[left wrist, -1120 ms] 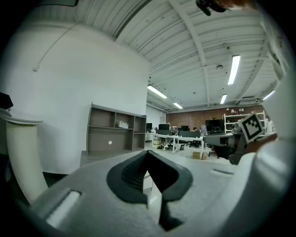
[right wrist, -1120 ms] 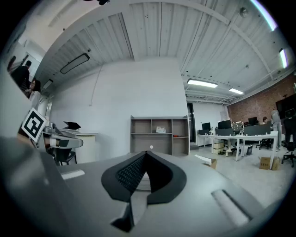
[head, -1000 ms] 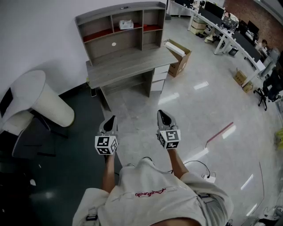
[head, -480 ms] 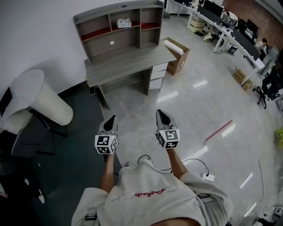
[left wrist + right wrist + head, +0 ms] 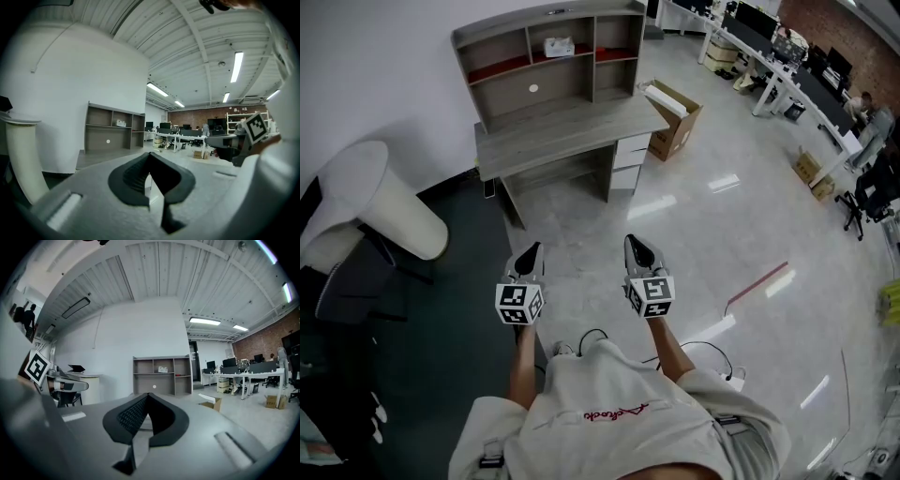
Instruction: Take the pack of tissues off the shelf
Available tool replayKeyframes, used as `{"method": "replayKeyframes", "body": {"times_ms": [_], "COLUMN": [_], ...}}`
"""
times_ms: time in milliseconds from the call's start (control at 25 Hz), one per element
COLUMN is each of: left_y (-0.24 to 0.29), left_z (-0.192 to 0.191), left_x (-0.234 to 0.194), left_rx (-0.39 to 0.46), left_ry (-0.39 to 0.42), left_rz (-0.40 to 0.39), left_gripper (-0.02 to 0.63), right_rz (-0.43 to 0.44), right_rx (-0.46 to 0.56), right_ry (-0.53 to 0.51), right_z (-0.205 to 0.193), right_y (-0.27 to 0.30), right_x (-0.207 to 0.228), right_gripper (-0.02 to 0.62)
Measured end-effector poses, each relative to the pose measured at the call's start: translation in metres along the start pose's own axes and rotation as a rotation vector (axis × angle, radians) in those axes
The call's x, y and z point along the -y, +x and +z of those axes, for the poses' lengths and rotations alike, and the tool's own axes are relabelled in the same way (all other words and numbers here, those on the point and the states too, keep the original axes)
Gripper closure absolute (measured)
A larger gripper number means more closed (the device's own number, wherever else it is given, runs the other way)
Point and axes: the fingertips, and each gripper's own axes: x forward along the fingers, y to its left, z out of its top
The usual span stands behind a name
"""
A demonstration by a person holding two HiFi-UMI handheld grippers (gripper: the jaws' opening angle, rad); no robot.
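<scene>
A white pack of tissues [image 5: 559, 46] sits in the upper middle compartment of the grey shelf unit [image 5: 551, 15] on a desk against the wall. It shows small and far off in the left gripper view as the tissues [image 5: 121, 123] and in the right gripper view as the tissues [image 5: 162, 369]. My left gripper [image 5: 532, 253] and right gripper [image 5: 635, 246] hang side by side over the floor, well short of the desk. Both point toward it. The left gripper [image 5: 149, 154] and the right gripper [image 5: 146, 396] are shut and hold nothing.
An open cardboard box [image 5: 675, 117] stands right of the desk's drawers. A white chair [image 5: 380, 202] sits on dark carpet at the left. Office desks [image 5: 787, 66] line the back right. A cable and a power strip [image 5: 733, 380] lie on the glossy floor behind me.
The head view has drifted a little, so the desk sits slightly further left. Both grippers stay shut, empty and side by side.
</scene>
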Motion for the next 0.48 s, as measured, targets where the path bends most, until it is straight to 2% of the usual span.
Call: {"method": "replayKeyframes", "body": {"times_ms": [320,480], "left_y": [0.011,0.023], "left_z": [-0.008,-0.008], "left_x": [0.037,0.039], "left_rx": [-0.01,-0.013], "left_ry": [0.004,0.005], "left_rz": [0.002,0.005], "left_gripper": [0.607,0.607], "right_rz": [0.039,0.052], "right_rx": [-0.016,-0.02], "right_ry": [0.02,0.032], "right_z": [-0.015,-0.018], "right_y": [-0.009,-0.002], "right_x": [0.019,0.022], "right_gripper": [0.588,0.588]}}
